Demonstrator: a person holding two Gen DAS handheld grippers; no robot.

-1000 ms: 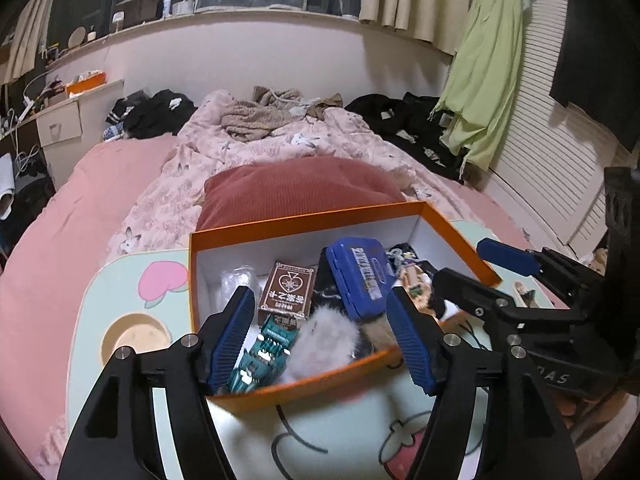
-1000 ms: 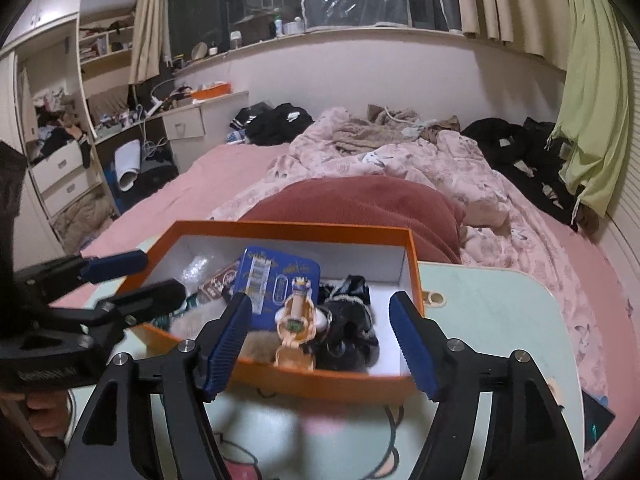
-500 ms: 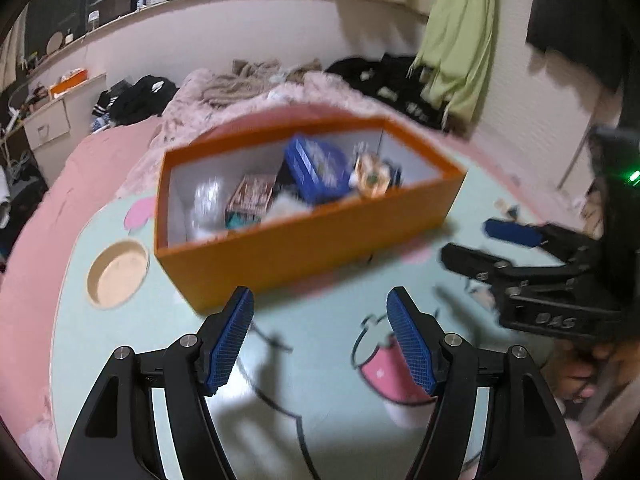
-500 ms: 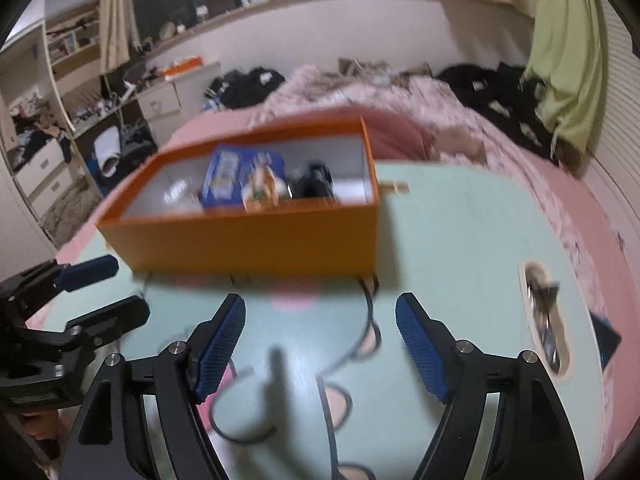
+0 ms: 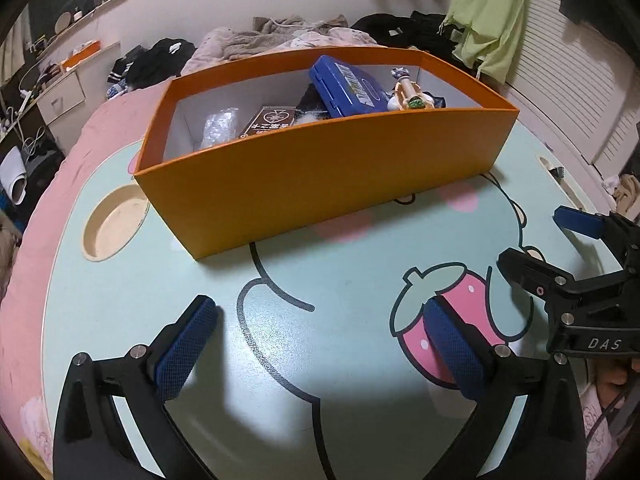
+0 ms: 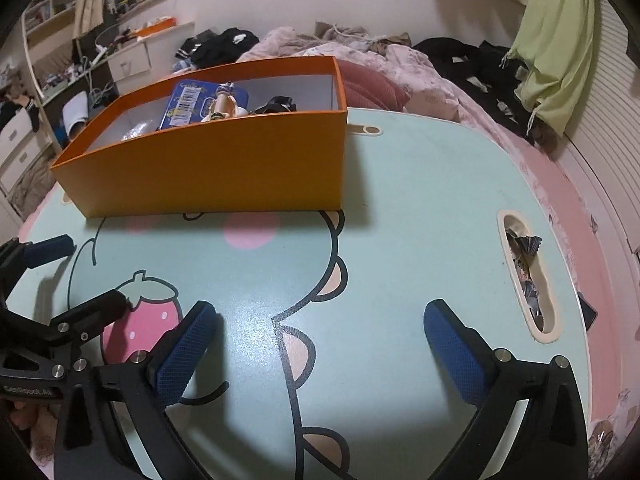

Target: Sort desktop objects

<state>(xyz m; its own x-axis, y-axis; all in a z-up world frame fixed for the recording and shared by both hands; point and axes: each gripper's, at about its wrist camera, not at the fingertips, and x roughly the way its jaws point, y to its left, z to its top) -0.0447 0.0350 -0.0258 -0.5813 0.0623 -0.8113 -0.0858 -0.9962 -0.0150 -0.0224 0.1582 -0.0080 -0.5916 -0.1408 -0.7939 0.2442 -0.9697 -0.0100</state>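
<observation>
Mint-green cartoon table (image 5: 120, 304) on a bed

An orange box (image 5: 320, 184) sits on its far side; a round cup recess (image 5: 114, 226) lies at the left, a long slot (image 6: 528, 276) holding small scraps at the right.

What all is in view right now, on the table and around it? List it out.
orange box: one, orange outside and white inside, far part of the table
blue case: one, blue, leaning in the box
card pack: one, dark brown, in the box
figurine: one, cream, in the box beside the case
clear plastic bag: one, in the box's left end
table: one, pale green with cartoon print
cup recess: one, cream, left of the box
green garment: one, hanging at right
left gripper: jaws opening, nothing between them
right gripper: jaws opening, nothing between them
</observation>
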